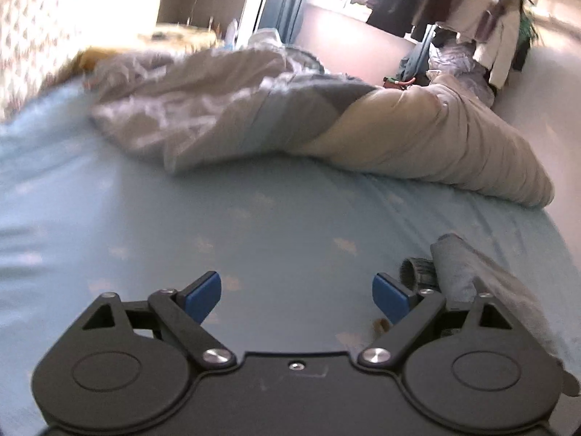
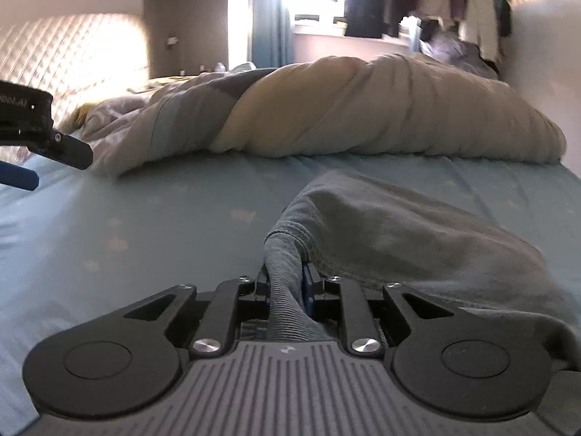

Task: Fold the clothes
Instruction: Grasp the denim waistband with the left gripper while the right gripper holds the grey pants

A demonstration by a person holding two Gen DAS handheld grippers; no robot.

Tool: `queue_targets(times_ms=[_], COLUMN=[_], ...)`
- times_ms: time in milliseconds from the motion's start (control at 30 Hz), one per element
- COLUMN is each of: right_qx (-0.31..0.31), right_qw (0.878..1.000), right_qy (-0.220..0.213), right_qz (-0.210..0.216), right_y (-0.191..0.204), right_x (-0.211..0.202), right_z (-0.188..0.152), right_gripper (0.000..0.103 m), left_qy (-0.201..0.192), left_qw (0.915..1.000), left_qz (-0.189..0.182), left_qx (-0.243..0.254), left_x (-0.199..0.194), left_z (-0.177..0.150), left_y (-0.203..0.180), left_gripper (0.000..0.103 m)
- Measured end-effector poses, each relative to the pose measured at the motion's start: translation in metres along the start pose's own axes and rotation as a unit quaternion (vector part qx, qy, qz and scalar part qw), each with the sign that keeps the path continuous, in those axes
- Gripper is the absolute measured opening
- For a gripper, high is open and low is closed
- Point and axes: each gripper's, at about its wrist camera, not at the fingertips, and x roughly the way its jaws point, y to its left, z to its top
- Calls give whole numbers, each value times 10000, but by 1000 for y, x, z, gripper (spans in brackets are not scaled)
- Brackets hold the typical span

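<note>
- Right hand-held gripper (image 2: 287,283): jaws nearly together, blue pads clamped on the ribbed hem of a grey-green garment (image 2: 399,232); the cloth bunches up between the fingers and runs back over the gripper body.
- Garment lies on the bed (image 2: 181,218), on the light blue sheet with pale cloud print; its bulk spreads to the right of the right gripper and forward, with one rounded fold raised off the sheet.
- Left hand-held gripper (image 1: 297,296): jaws wide apart, nothing between the blue pads (image 1: 205,294), only bare sheet (image 1: 254,218) under them.
- In the left wrist view the same garment (image 1: 472,269) sits at lower right, just beside the right-side finger, with a dark ribbed cuff (image 1: 417,270) next to that pad; contact cannot be told.
- In the right wrist view the left gripper (image 2: 21,178) shows at the far left edge, over the sheet, well apart from the garment.
- Rumpled beige duvet (image 2: 381,109) lies across the far side of the bed, twisted with grey and pale blue bedding (image 1: 203,109).
- Quilted headboard (image 2: 72,58) at left, brightly lit.
- Blue curtain (image 2: 268,18) and bright window behind; clothes on a rack (image 1: 501,25) at upper right.
- Both views are blurred at the edges.
</note>
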Motion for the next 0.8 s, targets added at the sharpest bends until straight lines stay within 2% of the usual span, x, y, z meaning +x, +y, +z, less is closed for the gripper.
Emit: queue_targets(times_ms=[100,167,233,333,400,467,500,533,600,633,700,800], right_qx=[-26,-37,-71,-5,6,124,199,253,358,488,806,857], right_qw=[9994,9977,9953,9902,9919,9964,9980,9992,9987,9974,9943,9916], right_qy=[-2,56,38,-104,-157,-118,-66,28,278,424,674,938], right_qz=[348,674,962,1394,1261,836,589,297,-227,-333,-175,232], right_y=[-15,-18,-28,-57,-76,-104,-117,-129,-153,-164,-181,-183], right_x=[-3,-13,-29,-57,-75,-86,-89,-88,-82,-78,-70,-61], right_z=[5,10,18,27,25,21,16,11,1,-4,-16,-31], right_gripper=[28,42,48,50,50,50,50,49,46,46,48,49], left_qy=[179,371,590,980,1299,1593,1751,1894,1901,1854,1891,2010], left_qw=[9980,9940,9888,9786,9742,9702,9679,9659,9697,9715,9726,9713], left_qz=[-495,-913,-1306,-1783,-1828,-1825,-1803,-1761,-1468,-1339,-1266,-1211], left_qx=[-350,-478,-424,-317,-240,-65,34,138,460,623,477,399], left_x=[4,9,16,28,42,53,59,64,66,66,68,80], left_z=[-7,-8,-9,-12,-18,-25,-29,-34,-41,-43,-46,-54], left_y=[-3,-15,-35,-68,-84,-101,-108,-115,-124,-127,-122,-113], left_gripper=[89,89,89,88,81,59,52,39,26,18,15,14])
